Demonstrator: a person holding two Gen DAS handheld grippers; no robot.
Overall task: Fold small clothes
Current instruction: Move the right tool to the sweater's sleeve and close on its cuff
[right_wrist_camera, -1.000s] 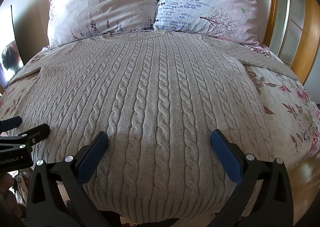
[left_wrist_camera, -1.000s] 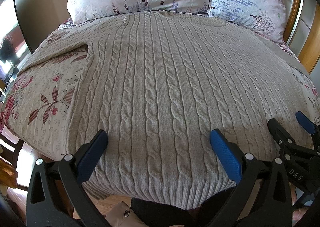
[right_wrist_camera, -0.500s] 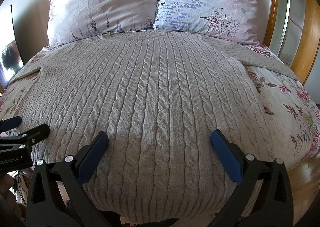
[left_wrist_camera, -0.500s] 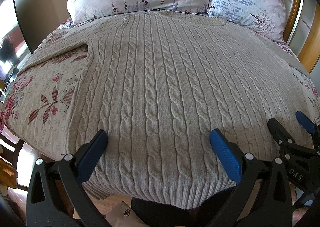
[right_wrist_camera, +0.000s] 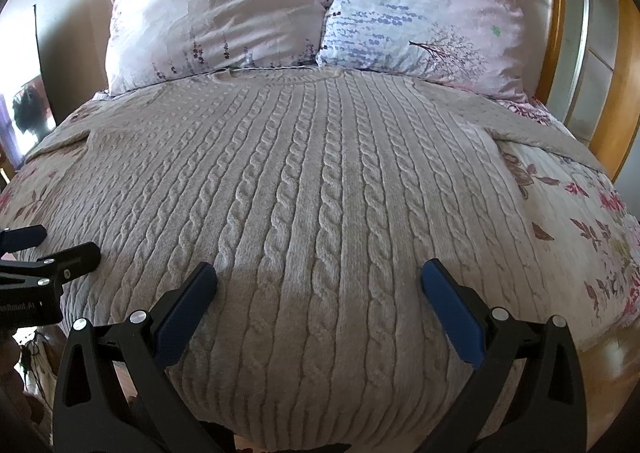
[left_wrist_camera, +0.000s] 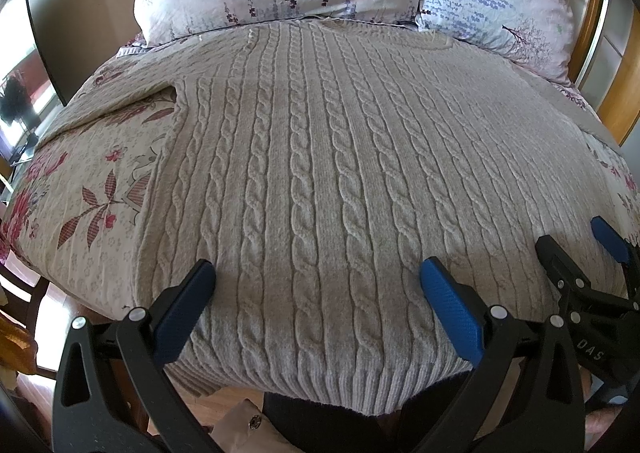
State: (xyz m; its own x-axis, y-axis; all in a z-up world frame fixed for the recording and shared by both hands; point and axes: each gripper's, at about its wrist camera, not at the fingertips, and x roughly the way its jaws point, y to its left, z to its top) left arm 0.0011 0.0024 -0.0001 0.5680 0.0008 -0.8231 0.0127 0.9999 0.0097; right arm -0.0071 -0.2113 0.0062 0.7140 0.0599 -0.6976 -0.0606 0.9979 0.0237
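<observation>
Both claws, left claw [left_wrist_camera: 316,293] and right claw [right_wrist_camera: 320,293], gape wide and empty over the sweater's [left_wrist_camera: 340,173] hem, spread flat on the bed [left_wrist_camera: 92,181]

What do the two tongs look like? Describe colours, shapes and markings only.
Both the left tongs and the right tongs have black triangular frames with cut-outs, silver rivets and flat blue ribbed pads. White lettering shows on each body, partly cut off. No cables or sleeves show.

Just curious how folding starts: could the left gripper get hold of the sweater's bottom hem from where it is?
Probably yes. The left gripper is open just above the sweater, and its ribbed hem lies right below the fingers with nothing over it.
</observation>
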